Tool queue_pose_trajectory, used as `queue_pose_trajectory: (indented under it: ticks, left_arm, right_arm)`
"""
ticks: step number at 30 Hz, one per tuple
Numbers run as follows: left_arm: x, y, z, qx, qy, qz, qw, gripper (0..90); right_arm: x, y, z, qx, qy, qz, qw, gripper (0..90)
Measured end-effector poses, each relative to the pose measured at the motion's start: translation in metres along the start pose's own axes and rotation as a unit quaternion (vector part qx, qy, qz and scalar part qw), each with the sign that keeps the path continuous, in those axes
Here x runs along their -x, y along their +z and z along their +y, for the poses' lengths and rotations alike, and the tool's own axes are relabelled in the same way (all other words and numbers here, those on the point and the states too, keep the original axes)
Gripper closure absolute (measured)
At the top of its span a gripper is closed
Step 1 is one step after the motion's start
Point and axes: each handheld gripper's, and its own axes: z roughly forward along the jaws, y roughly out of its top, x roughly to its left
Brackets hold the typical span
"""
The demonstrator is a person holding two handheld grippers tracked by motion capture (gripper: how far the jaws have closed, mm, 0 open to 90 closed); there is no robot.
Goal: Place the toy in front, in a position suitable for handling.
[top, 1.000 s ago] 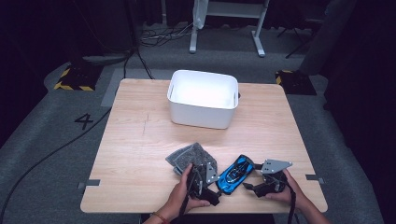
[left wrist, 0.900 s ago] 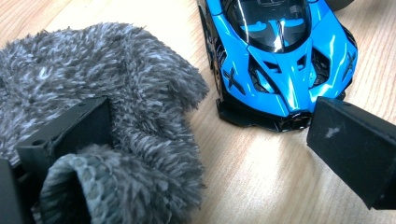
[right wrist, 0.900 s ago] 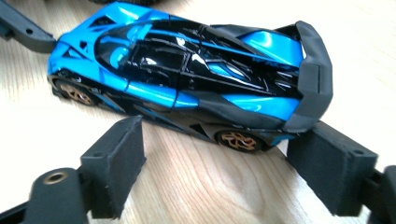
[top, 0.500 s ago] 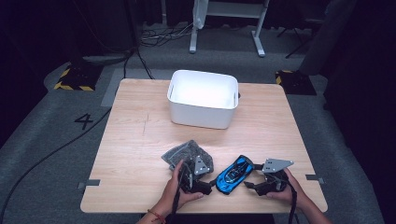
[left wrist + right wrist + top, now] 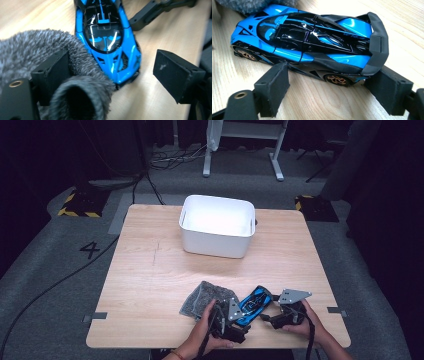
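Blue toy car on table's near edge, long axis diagonal | right gripper nearer — jaws apart, flanking its tail side, not pressing | left gripper apart at nose — grey fuzzy cloth against one pad.

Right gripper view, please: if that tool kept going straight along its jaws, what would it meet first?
Most likely the blue toy car: its side lies right ahead of the open right tool, between the jaw tips. Depth is hard to judge.

Glossy plastic toy car, fuzzy grey cloth
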Motion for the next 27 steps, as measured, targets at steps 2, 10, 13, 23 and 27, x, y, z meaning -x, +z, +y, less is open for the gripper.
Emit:
queue_pose_trajectory:
  ticks: [2, 10, 13, 23, 27]
  left_arm:
    - [-0.002, 0.006, 0.001, -0.016, -0.003, 0.019, 0.9997, 15.7]
    - [-0.006, 0.008, -0.001, -0.049, 0.020, 0.027, 0.9982, 4.6]
    - [-0.009, 0.004, -0.003, -0.057, 0.022, 0.027, 0.9978, 4.9]
    - [-0.026, -0.012, -0.014, -0.078, 0.016, 0.048, 0.9957, 9.2]
    - [-0.041, -0.019, -0.019, -0.080, -0.007, 0.058, 0.9951, 11.6]
  right_arm:
    - [0.000, 0.000, 0.000, 0.001, 0.000, 0.002, 1.0000, 20.6]
    - [-0.001, -0.001, 0.000, 0.003, -0.007, 0.011, 0.9999, 25.4]
    - [-0.005, 0.001, 0.002, 0.002, -0.010, 0.012, 0.9999, 26.1]
    - [-0.010, 0.005, 0.006, 0.002, -0.023, 0.027, 0.9994, 25.3]
    - [-0.007, 0.007, 0.007, 0.002, -0.038, 0.037, 0.9986, 21.1]
